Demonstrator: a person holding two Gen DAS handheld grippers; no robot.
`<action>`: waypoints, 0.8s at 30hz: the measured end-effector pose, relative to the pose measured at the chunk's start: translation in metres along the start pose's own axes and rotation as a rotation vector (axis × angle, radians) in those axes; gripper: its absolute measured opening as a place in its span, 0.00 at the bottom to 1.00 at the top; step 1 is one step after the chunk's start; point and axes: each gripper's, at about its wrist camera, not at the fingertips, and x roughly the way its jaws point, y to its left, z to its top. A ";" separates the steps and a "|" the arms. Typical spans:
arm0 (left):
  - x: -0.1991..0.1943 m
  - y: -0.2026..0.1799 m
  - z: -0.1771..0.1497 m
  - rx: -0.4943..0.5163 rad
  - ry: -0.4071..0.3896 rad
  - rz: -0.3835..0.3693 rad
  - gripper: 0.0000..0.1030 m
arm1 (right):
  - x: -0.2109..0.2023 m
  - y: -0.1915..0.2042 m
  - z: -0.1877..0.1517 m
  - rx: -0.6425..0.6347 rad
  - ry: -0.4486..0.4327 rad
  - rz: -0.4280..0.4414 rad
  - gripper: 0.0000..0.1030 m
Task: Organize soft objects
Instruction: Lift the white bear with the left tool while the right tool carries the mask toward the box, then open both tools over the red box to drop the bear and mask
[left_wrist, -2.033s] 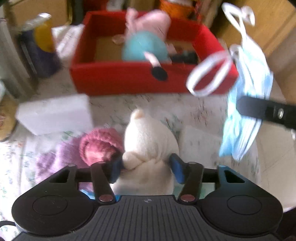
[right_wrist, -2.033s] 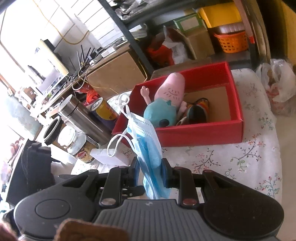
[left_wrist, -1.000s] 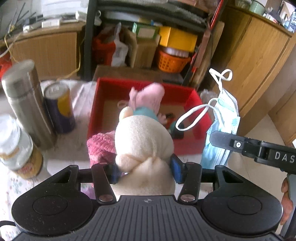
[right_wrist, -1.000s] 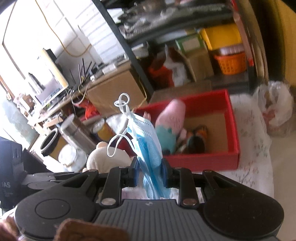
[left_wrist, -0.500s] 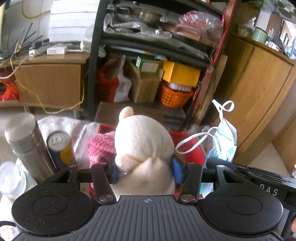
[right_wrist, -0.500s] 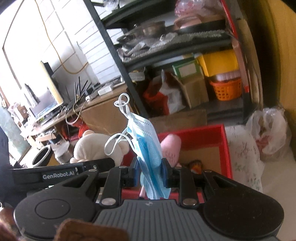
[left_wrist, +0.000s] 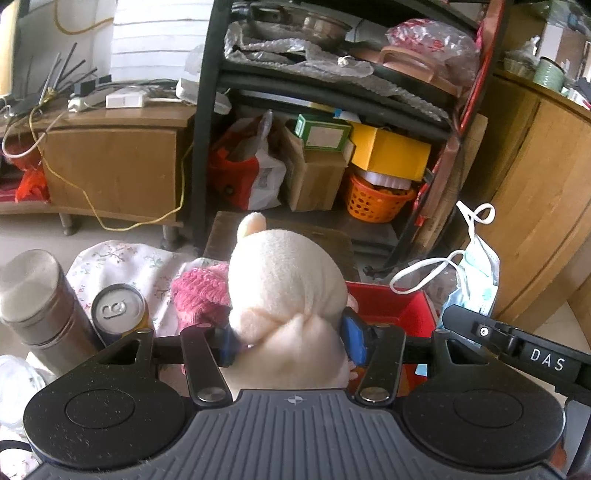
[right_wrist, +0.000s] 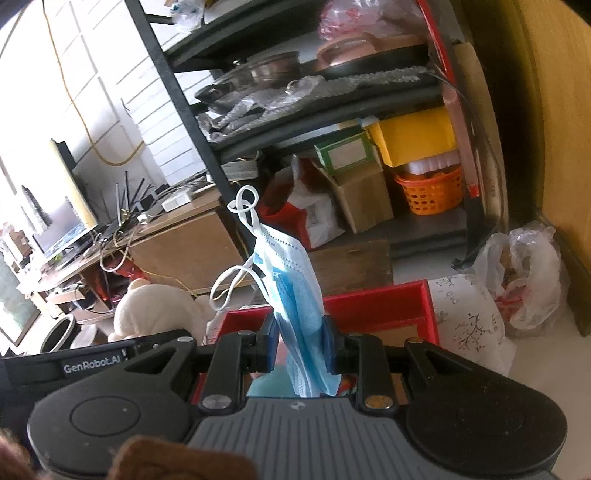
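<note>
Both loads have risen off the surface: left claw (left_wrist: 290, 341) grips the plush (left_wrist: 284, 291), right claw (right_wrist: 300, 349) the mask (right_wrist: 295, 288), now above the box (right_wrist: 384, 306), ready to drop.

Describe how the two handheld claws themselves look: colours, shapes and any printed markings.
Both claws are black plastic: a grey ribbed centre plate bearing a small crosshair mark, round discs either side, and two linkage bars with silver rivets ending in blue pads. The left claw reads "GenRobot.AI" on its side in the right wrist view; the right claw reads "DAS" in the left wrist view. No cables or sleeves show.
</note>
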 end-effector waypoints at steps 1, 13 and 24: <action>0.003 0.000 0.001 -0.003 0.002 0.000 0.54 | 0.004 -0.002 0.001 0.004 0.004 -0.006 0.00; 0.022 -0.002 0.002 0.024 0.014 0.018 0.70 | 0.027 -0.013 0.005 0.016 0.030 -0.072 0.15; 0.015 0.002 -0.007 0.059 0.027 0.048 0.88 | 0.021 -0.014 -0.001 0.039 0.042 -0.090 0.50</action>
